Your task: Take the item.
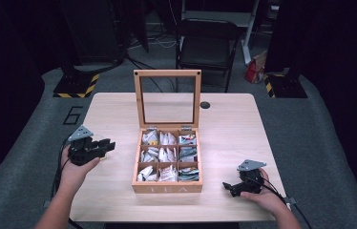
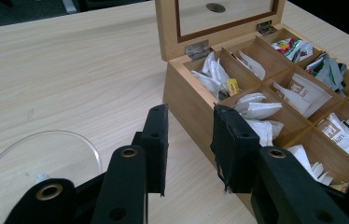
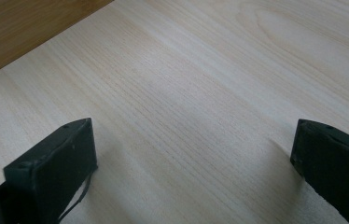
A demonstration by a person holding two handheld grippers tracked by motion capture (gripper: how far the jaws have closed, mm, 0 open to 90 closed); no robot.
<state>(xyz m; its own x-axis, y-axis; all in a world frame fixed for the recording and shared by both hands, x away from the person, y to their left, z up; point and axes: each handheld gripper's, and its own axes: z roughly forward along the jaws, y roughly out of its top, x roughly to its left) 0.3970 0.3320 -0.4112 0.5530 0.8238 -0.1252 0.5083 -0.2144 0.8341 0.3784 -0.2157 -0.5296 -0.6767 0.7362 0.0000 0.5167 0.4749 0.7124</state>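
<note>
Wooden and open, the tea box (image 1: 167, 187) sits at the centre of the pale table (image 1: 229, 143), its glass-paned lid (image 1: 167, 98) standing upright at twelve o'clock and nine compartments of tea bags (image 1: 168, 139) showing below it. At nine o'clock from the box the left gripper (image 1: 109, 145) hangs just above the tabletop, jaws partly apart with nothing between them, pointed toward the box's left wall. In the left gripper view those jaws frame that wall and the nearest compartment of white sachets (image 2: 256, 109) just past it, at about one o'clock from the tips. At five o'clock from the box the right gripper (image 1: 228, 187) rests low near the table's front edge, well apart from the box, jaws spread wide over bare wood. The step in hand looks like a reach for a sachet by the left gripper. To do it well, I would lift the tips clear of the wall first, then come down from above on a sachet that stands proud of its neighbours, with one jaw on each flat face. The present gap seems ample for thin paper. Pinching low risks catching a divider or dragging out several bags, so a light grip near the top edge suits best
</note>
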